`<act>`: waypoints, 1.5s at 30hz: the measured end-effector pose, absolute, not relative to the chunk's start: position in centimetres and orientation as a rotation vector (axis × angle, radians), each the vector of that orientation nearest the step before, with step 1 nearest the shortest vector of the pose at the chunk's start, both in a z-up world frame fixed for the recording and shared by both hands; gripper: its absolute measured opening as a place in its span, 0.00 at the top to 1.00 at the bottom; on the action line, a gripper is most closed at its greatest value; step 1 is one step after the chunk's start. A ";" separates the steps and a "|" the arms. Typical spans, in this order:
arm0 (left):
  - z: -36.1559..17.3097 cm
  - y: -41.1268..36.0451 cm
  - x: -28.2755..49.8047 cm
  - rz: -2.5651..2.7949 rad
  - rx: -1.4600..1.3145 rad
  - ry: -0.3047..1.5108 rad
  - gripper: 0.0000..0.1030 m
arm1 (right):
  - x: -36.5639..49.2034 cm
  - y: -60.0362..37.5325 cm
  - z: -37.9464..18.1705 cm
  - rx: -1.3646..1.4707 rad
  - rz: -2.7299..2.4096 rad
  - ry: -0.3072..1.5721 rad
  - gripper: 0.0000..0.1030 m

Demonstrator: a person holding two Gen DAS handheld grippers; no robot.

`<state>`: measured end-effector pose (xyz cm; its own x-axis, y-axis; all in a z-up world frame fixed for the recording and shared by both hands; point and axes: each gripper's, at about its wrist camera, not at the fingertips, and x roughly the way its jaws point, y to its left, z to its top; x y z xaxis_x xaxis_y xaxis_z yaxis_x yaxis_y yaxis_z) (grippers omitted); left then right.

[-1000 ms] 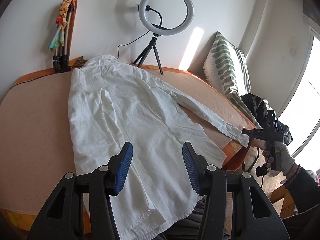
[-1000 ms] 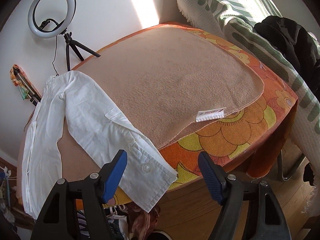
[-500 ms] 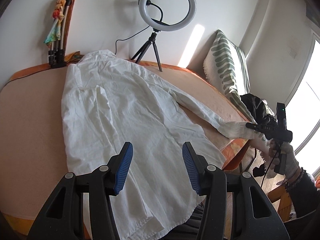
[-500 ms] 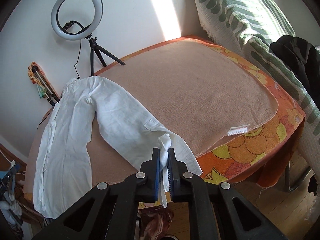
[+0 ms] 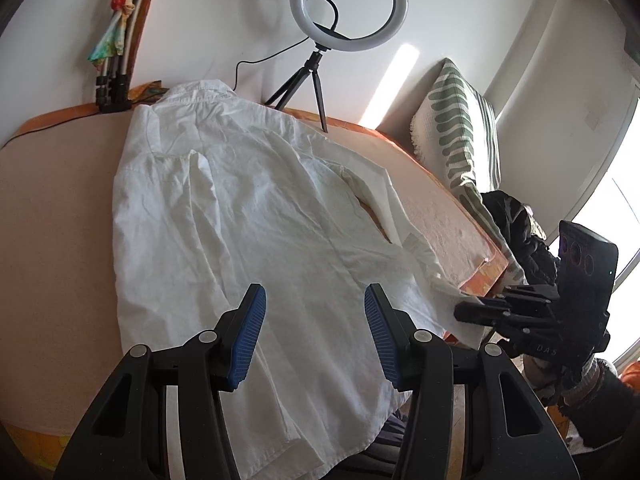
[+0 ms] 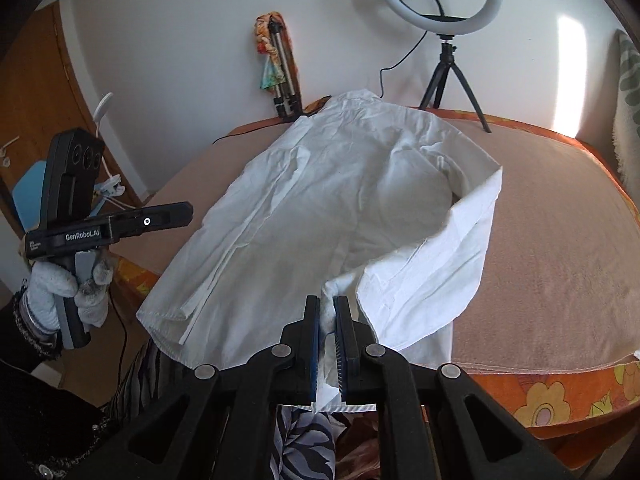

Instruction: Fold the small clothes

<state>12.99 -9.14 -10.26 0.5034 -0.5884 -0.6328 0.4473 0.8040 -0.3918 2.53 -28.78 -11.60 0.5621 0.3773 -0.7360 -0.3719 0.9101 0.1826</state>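
Note:
A white long-sleeved shirt (image 5: 240, 216) lies flat on the tan blanket (image 5: 52, 216), collar toward the wall; it also shows in the right wrist view (image 6: 340, 184). My right gripper (image 6: 328, 312) is shut on the cuff of the right sleeve (image 6: 436, 276) and holds it over the shirt's lower right part; it appears in the left wrist view (image 5: 464, 312) at the table's right edge. My left gripper (image 5: 312, 320) is open and empty above the shirt's hem; in the right wrist view its fingertips (image 6: 176, 212) show at the left, off the table.
A ring light on a tripod (image 5: 348, 4) and a folded tripod with a colourful cloth (image 5: 116, 52) stand at the wall. A green-patterned cushion (image 5: 456, 120) and dark clothes (image 5: 516, 224) lie to the right. An orange flowered cover (image 6: 560, 396) shows at the table edge.
My right gripper shut on the sleeve cuff and carried it left, folding the sleeve over toward the shirt body. My left gripper stayed open above the hem.

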 end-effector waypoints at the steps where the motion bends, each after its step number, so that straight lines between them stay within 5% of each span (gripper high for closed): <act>1: -10.3 -9.5 13.1 -0.638 -0.181 0.839 0.51 | 2.4 -28.0 -12.2 -0.009 0.464 0.884 0.95; 9: -9.8 -13.0 16.1 -0.711 -0.153 0.868 0.51 | 1.2 -25.4 -15.3 -0.053 0.570 0.952 0.91; 10: -9.8 -13.5 16.1 -0.719 -0.149 0.868 0.51 | 0.9 -25.4 -15.2 -0.052 0.578 0.950 0.85; 11: -9.9 -14.0 16.0 -0.730 -0.149 0.869 0.51 | 0.8 -25.8 -15.0 -0.041 0.581 0.944 0.63; 12: -10.1 -14.4 15.8 -0.742 -0.150 0.873 0.51 | 0.6 -26.4 -14.5 -0.012 0.593 0.931 0.60; 25: -15.2 -20.2 11.2 -0.823 0.043 1.000 0.51 | 8.3 -37.8 -8.6 0.168 0.441 0.820 0.59; 40: -16.4 -20.2 11.6 -0.744 0.014 1.002 0.51 | 32.6 -40.2 -10.6 0.229 0.307 0.967 0.61; 45: -16.8 -20.5 11.6 -0.764 -0.021 1.011 0.56 | 37.0 -37.9 -12.6 0.146 0.269 1.052 0.69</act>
